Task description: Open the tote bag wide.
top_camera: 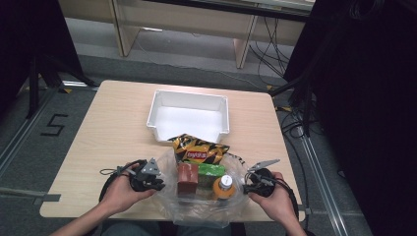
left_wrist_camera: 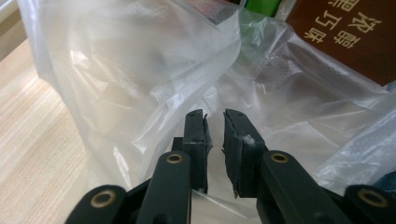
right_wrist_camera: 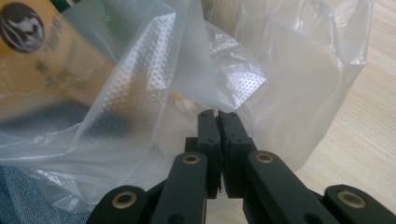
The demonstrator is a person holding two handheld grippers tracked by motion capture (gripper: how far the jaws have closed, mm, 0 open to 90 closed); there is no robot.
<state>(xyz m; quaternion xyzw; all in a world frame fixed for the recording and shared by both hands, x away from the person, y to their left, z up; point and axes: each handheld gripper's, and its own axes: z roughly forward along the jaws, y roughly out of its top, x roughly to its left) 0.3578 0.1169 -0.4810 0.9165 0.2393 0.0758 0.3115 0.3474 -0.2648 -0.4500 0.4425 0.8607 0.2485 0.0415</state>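
A clear plastic bag [top_camera: 196, 210] lies at the table's front edge between my two grippers. In it are a yellow-black chips bag [top_camera: 199, 150], a brown box [top_camera: 187, 178], a green packet [top_camera: 211, 170] and an orange bottle [top_camera: 224, 188]. My left gripper [top_camera: 157, 183] is at the bag's left side. In the left gripper view its jaws [left_wrist_camera: 215, 116] stand a narrow gap apart, and the bag's film [left_wrist_camera: 140, 70] rises just ahead of them. My right gripper [top_camera: 247, 188] is at the bag's right side, its jaws [right_wrist_camera: 217, 114] pressed together on a fold of the film [right_wrist_camera: 224, 79].
A white empty bin [top_camera: 189, 98] stands behind the bag at the middle of the wooden table [top_camera: 113, 128]. Dark stands and cables flank the table on both sides. A person's knee in blue denim [right_wrist_camera: 18, 186] shows under the bag.
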